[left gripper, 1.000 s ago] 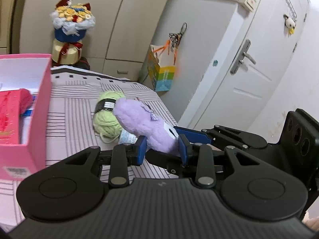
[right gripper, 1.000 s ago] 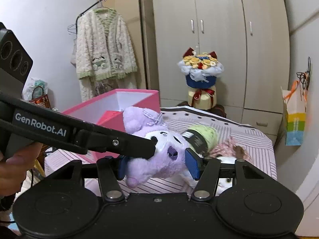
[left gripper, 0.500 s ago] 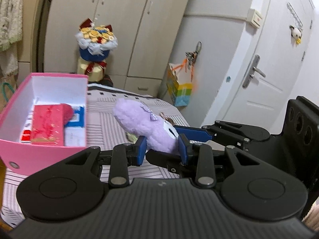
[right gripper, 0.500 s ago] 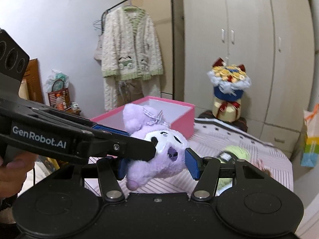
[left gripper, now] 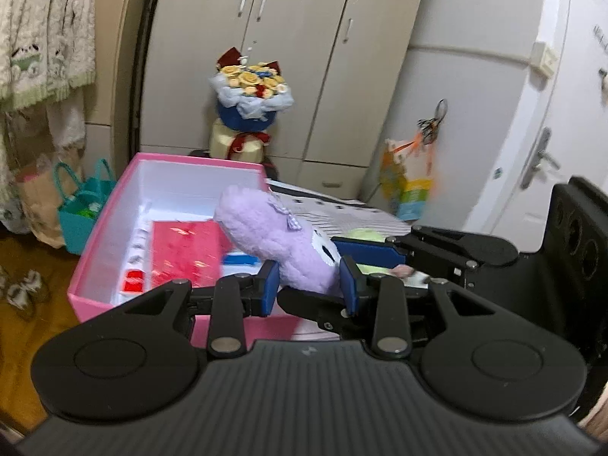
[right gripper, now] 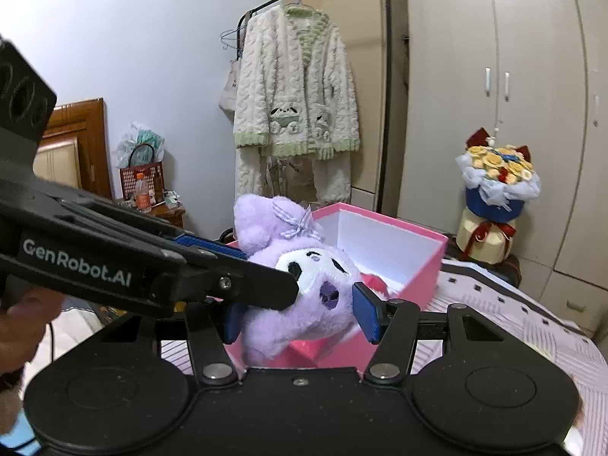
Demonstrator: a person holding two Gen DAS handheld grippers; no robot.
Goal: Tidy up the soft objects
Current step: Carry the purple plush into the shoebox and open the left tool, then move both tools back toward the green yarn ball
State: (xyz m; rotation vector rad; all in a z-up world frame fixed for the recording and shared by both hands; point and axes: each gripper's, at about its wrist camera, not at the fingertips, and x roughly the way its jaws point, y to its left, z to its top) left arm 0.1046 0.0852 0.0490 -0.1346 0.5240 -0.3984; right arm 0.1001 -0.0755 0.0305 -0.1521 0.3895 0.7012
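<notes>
A purple plush toy point(left gripper: 273, 235) with a white face and a small bow point(right gripper: 315, 277) hangs in the air, held from two sides. My left gripper point(left gripper: 309, 285) is shut on its lower body. My right gripper point(right gripper: 300, 319) is shut on its head, and its blue pad point(left gripper: 380, 254) reaches in from the right in the left wrist view. The left gripper's finger point(right gripper: 266, 288) crosses the toy from the left in the right wrist view. An open pink box point(left gripper: 102, 228) point(right gripper: 437, 250) lies just behind and below the toy, with a red packet point(left gripper: 182, 250) inside. A green yarn ball point(left gripper: 364, 233) peeks out behind the toy.
The box sits on a striped cloth point(right gripper: 532, 323). A flower bouquet point(left gripper: 250, 91) stands before the wardrobe. A teal bag point(left gripper: 83, 209) is on the floor left of the box. A cardigan point(right gripper: 296, 114) hangs on a rack. A door point(left gripper: 539, 159) is at right.
Both grippers carried the plush leftward and a little up, from over the yarn to in front of the pink box. The box has come to the middle of both views.
</notes>
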